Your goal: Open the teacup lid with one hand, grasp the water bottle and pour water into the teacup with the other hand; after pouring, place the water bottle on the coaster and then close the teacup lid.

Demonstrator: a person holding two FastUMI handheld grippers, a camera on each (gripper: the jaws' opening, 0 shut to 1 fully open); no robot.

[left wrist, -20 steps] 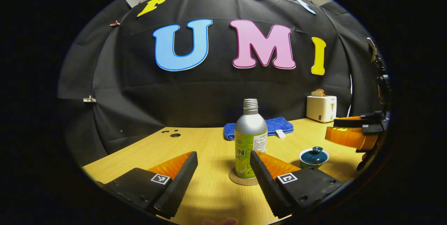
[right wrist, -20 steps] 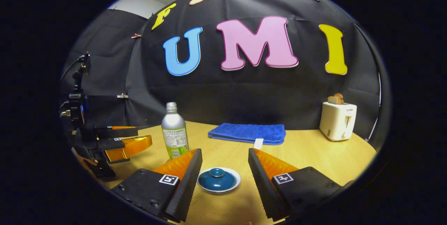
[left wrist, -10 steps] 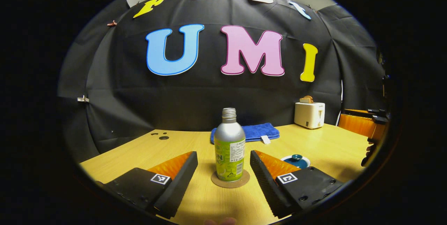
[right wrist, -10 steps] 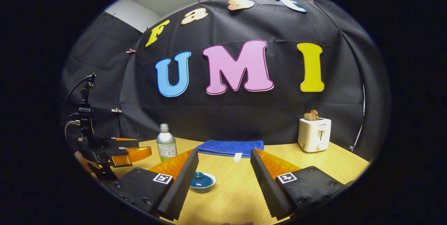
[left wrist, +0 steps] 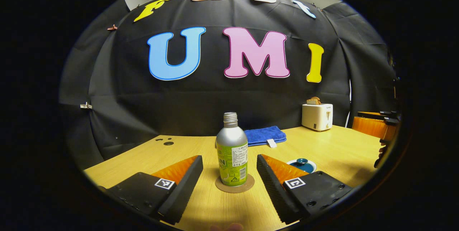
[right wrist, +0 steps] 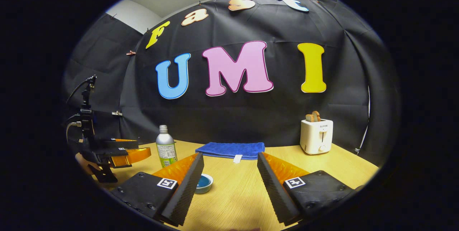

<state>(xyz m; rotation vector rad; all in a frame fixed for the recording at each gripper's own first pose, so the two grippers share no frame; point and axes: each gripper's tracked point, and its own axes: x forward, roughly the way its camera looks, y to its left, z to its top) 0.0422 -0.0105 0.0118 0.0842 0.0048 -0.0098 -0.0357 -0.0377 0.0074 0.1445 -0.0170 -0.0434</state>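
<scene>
Left hand-held gripper (left wrist: 229, 175): jaws wide apart, holding nothing, low over the desk (left wrist: 322, 148). Water bottle (left wrist: 232, 150) stands upright on the round coaster (left wrist: 235, 184) straight ahead of it, lined up with the gap between the fingers, touching neither; cap is on. Teacup (left wrist: 302, 164) with its lid seated sits ahead and to the right of that gripper, partly behind its right finger (left wrist: 272, 180). Right hand-held gripper (right wrist: 229, 177): also spread wide, empty, above the desk. In the right gripper view the teacup (right wrist: 204, 183) is just ahead and to the left, half hidden behind the left finger (right wrist: 186, 184), not between the fingers. Bottle (right wrist: 166, 146) is farther ahead-left of it, upright. The left hand-held gripper (right wrist: 122, 154) shows off to the far left in that view, with the hand that holds it under it; in the left gripper view the right hand-held gripper's (left wrist: 374, 127) edge shows at far right. Beyond both: folded blue towel (right wrist: 231, 149) near the back of the desk, white toaster (right wrist: 316, 136) with bread slices in it to the far right, well apart from bottle and cup.
</scene>
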